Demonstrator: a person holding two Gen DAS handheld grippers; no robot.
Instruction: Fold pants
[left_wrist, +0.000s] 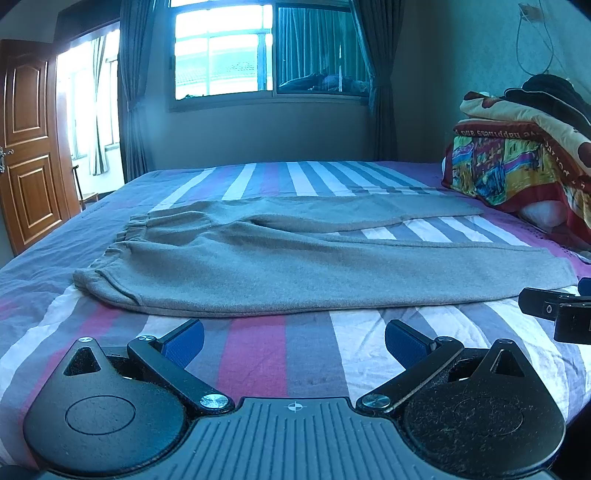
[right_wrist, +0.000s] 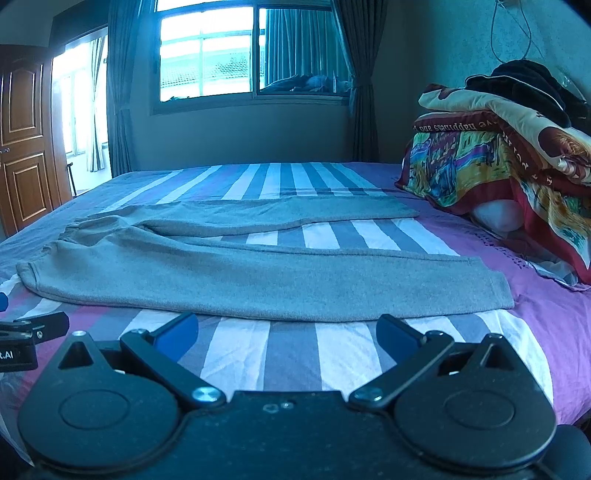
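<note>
Grey pants (left_wrist: 295, 266) lie flat on the striped bed, waistband to the left, both legs spread apart toward the right; they also show in the right wrist view (right_wrist: 229, 277). My left gripper (left_wrist: 294, 341) is open and empty, just short of the near leg's edge, toward the waist end. My right gripper (right_wrist: 287, 334) is open and empty, just short of the near leg's cuff end. The right gripper shows at the right edge of the left wrist view (left_wrist: 557, 314). The left gripper shows at the left edge of the right wrist view (right_wrist: 26, 336).
The striped bedsheet (left_wrist: 258, 354) covers the bed. A pile of folded colourful blankets (right_wrist: 509, 155) with a dark garment on top sits at the far right by the wall. A window (left_wrist: 221, 51) and a wooden door (left_wrist: 26, 147) lie beyond.
</note>
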